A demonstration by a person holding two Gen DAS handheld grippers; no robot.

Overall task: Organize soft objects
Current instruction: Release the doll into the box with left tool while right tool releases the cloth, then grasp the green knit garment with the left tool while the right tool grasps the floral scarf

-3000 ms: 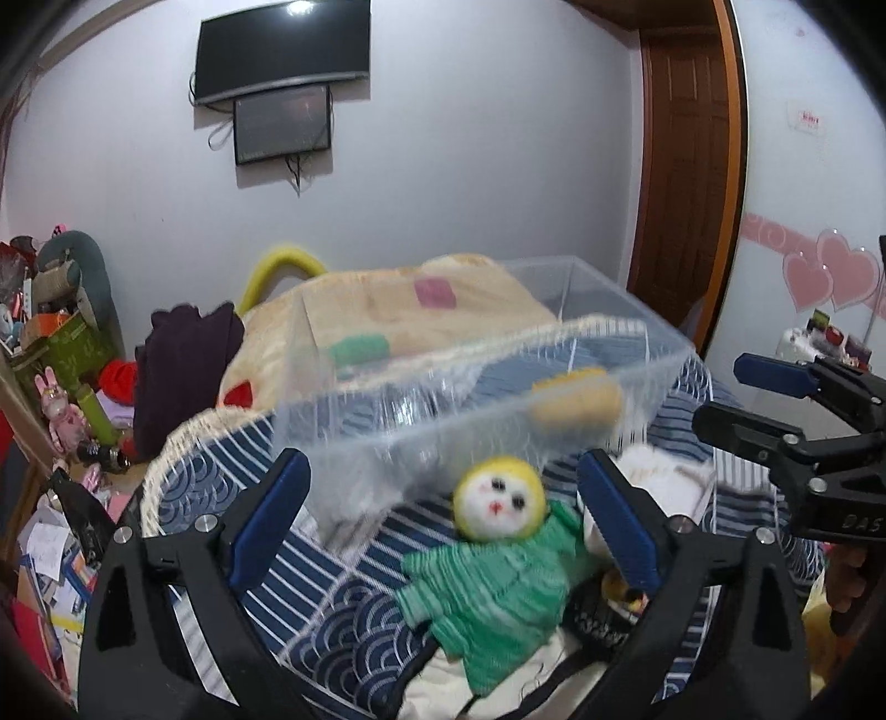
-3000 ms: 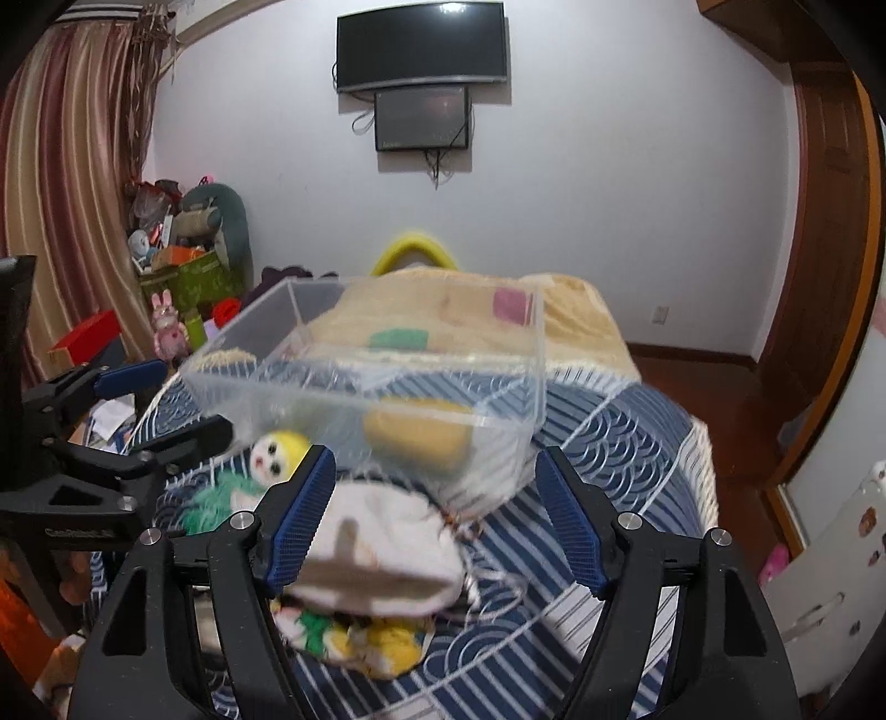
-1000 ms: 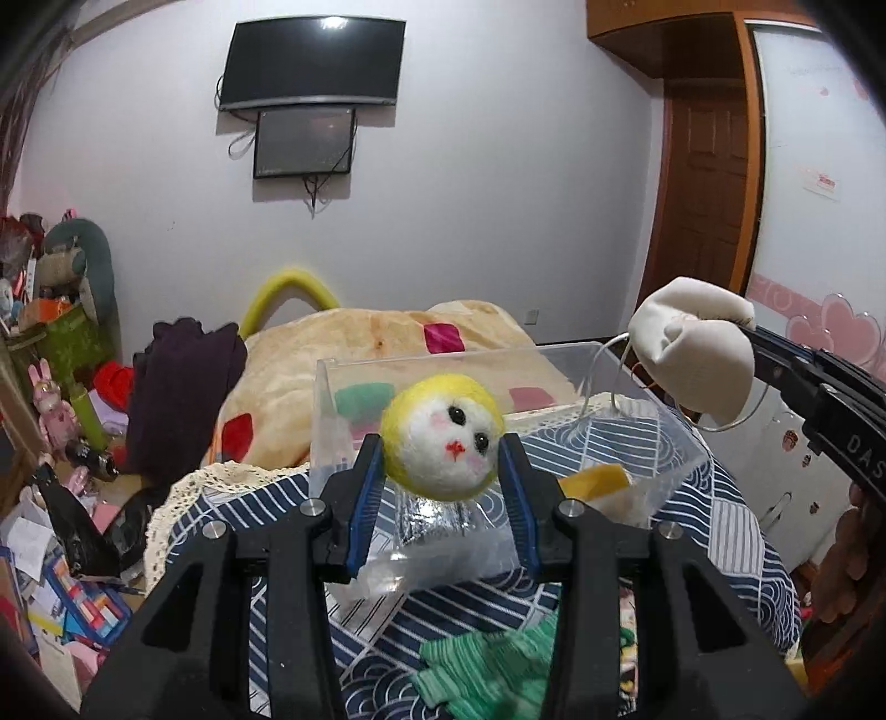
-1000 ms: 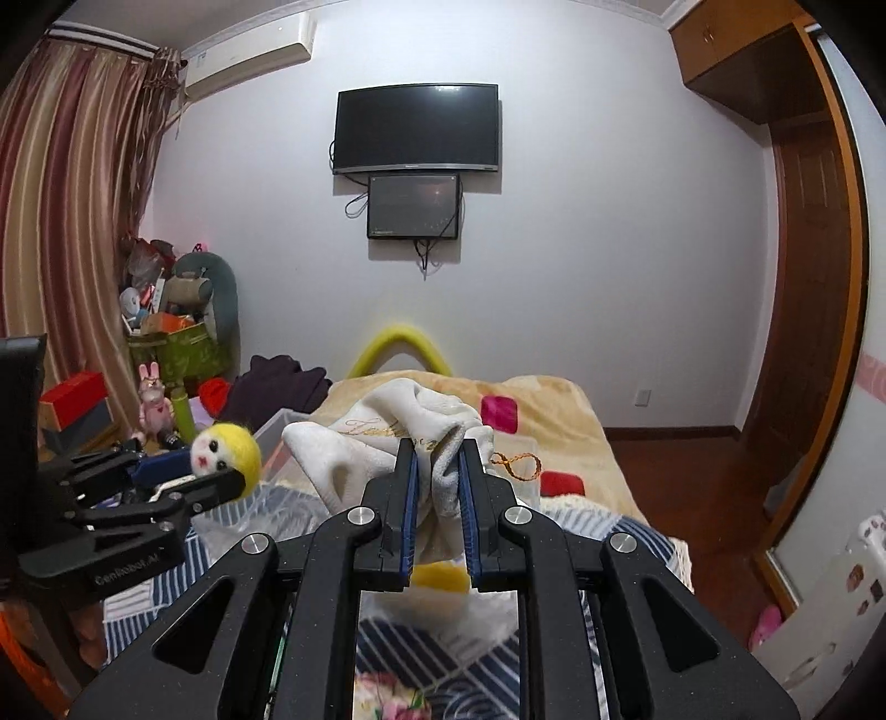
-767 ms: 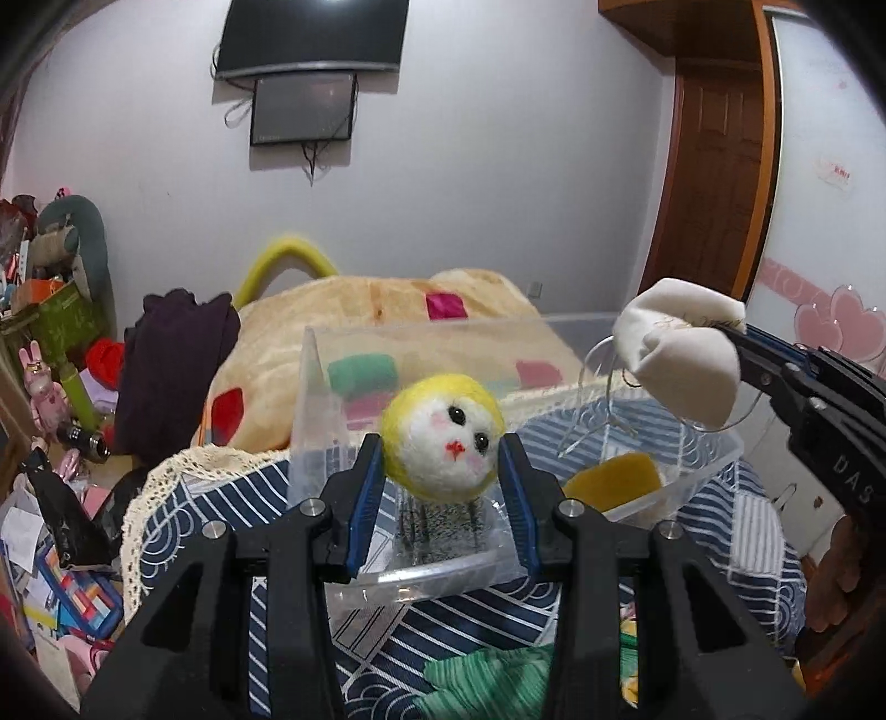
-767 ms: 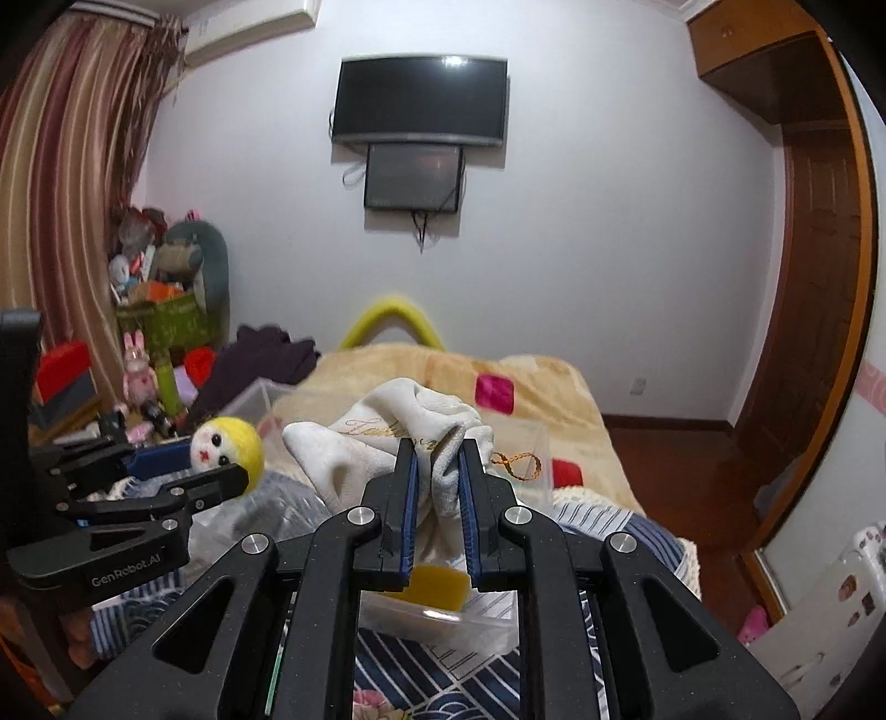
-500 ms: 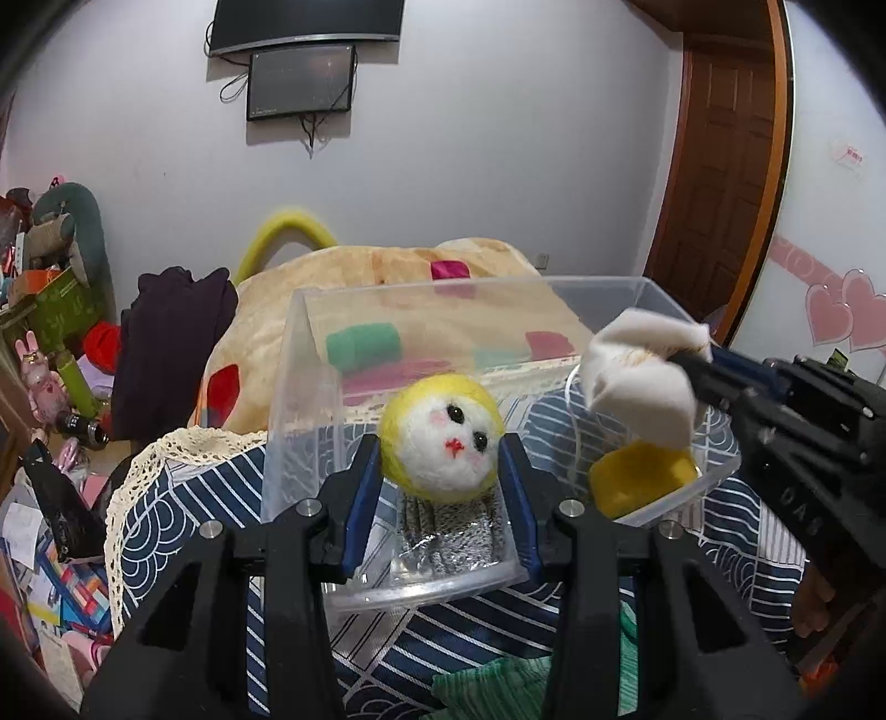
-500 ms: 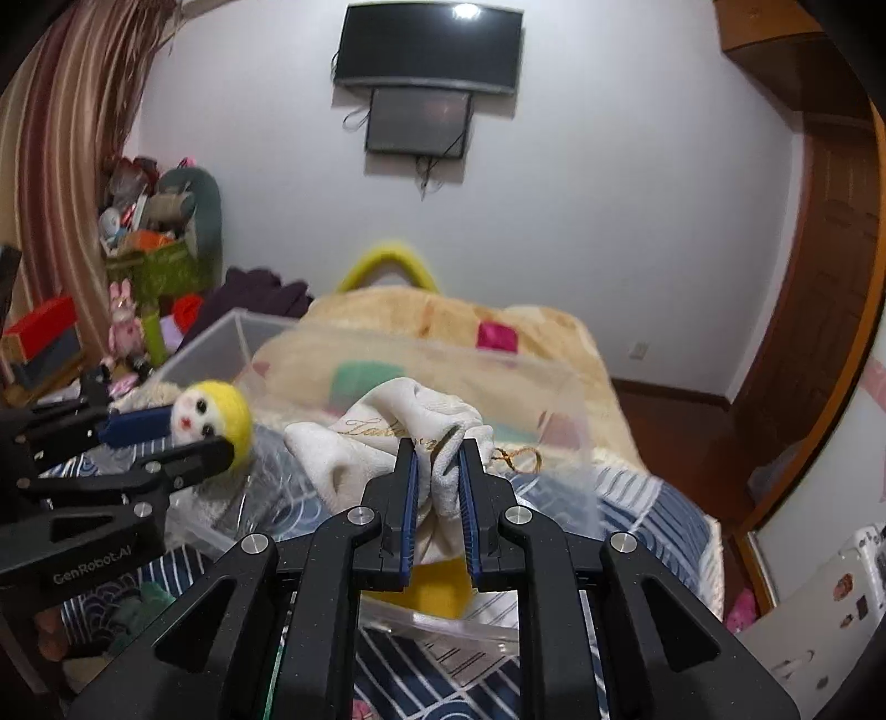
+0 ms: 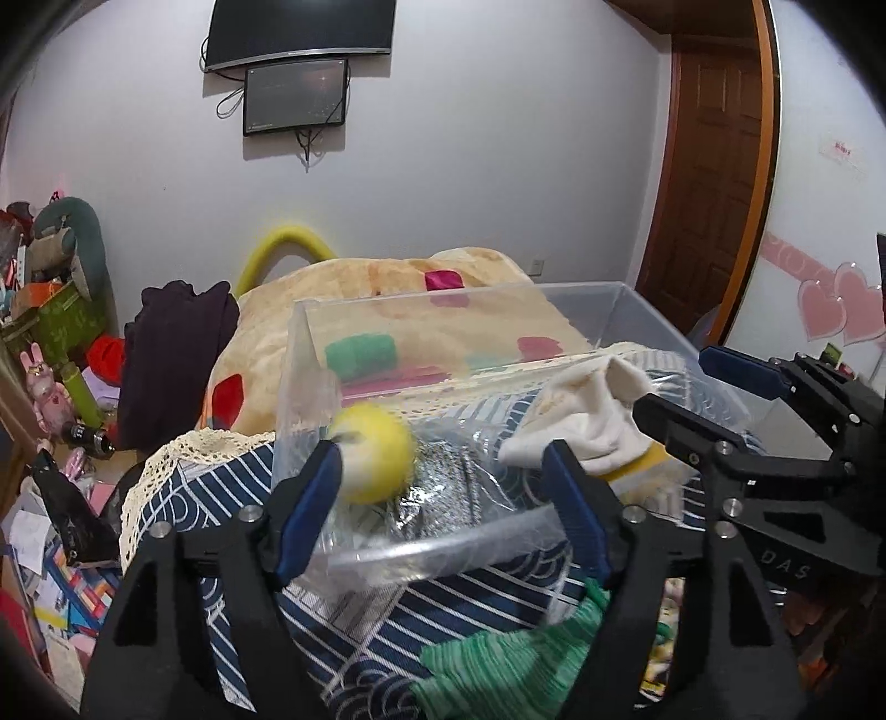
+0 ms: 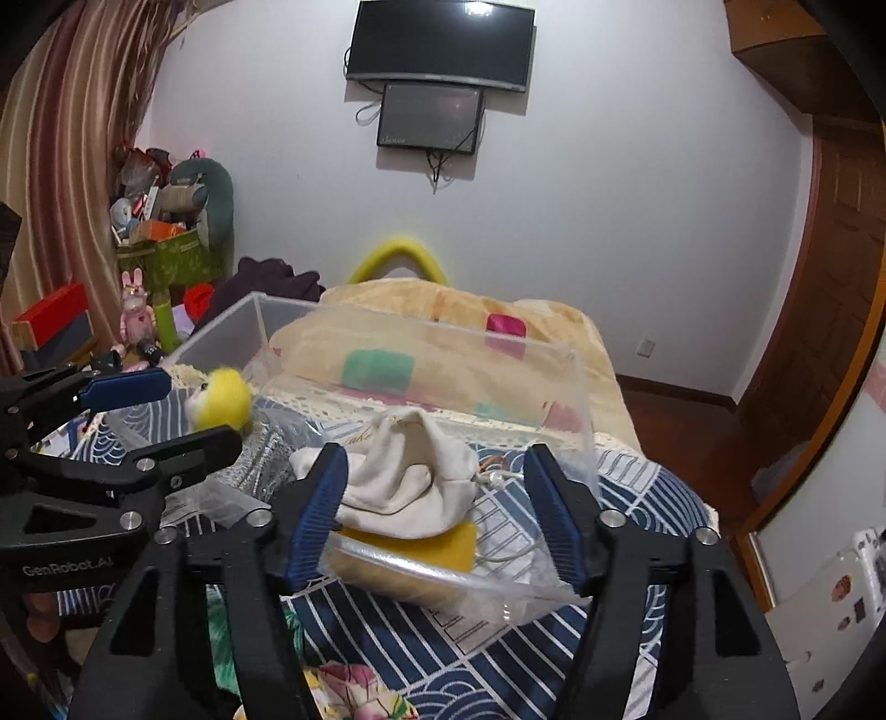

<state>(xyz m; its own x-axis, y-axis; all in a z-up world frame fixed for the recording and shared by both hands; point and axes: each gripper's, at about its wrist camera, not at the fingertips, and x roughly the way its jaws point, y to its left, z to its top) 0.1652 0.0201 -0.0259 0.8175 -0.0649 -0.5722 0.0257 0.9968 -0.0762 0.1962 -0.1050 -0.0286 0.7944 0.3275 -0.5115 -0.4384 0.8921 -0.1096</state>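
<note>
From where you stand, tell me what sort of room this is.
Most likely a lived-in bedroom: a wall-mounted TV, a fleece blanket heaped beyond the clear bin, and plush toys and clutter stacked in the corner by the curtain.

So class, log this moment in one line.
left gripper: open | right gripper: open | doll head, cream pouch: in clear bin

Even indoor light, ceiling glare on TV (image 10: pixel 440 47), fisheye edges dark, yellow-headed doll (image 9: pixel 374 459) motion-blurred.
</note>
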